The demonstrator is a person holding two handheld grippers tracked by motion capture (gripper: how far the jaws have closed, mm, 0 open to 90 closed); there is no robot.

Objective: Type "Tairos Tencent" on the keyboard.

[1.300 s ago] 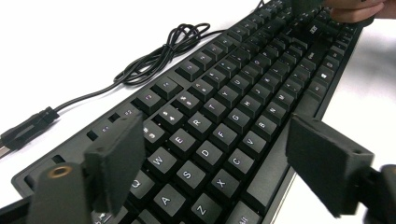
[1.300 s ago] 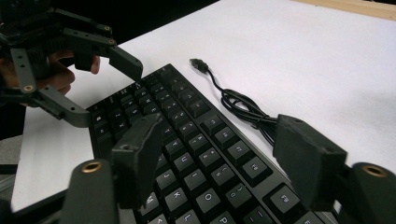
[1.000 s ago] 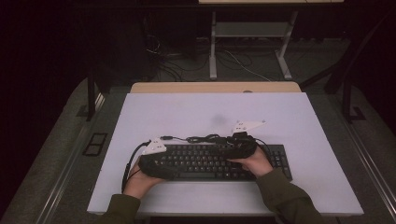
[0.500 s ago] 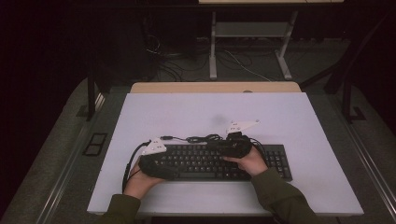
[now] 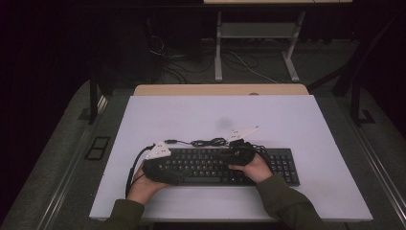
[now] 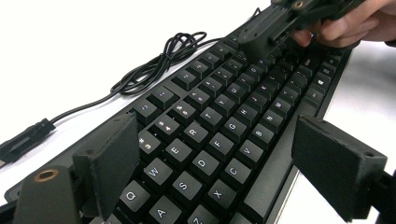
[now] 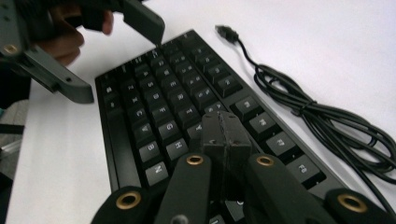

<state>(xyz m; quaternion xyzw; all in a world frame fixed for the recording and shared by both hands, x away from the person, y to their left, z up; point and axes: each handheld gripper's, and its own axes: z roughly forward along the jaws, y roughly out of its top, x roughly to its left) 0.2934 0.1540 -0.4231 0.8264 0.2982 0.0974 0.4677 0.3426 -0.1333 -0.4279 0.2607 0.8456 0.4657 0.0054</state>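
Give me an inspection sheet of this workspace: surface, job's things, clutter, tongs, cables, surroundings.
Surface: white table, bare beyond the work.
Job's things: black keyboard lying flat near the front edge.
Clutter: nothing seen.
Tongs: left tongs open, jaws astride the keyboard's left end; right tongs shut, tips together over the keys, nothing between them.
Cables: keyboard cable coiled loosely behind the keyboard, plug free on the table.
Surroundings: dark room, grey floor, metal frame and loose wires behind the table.
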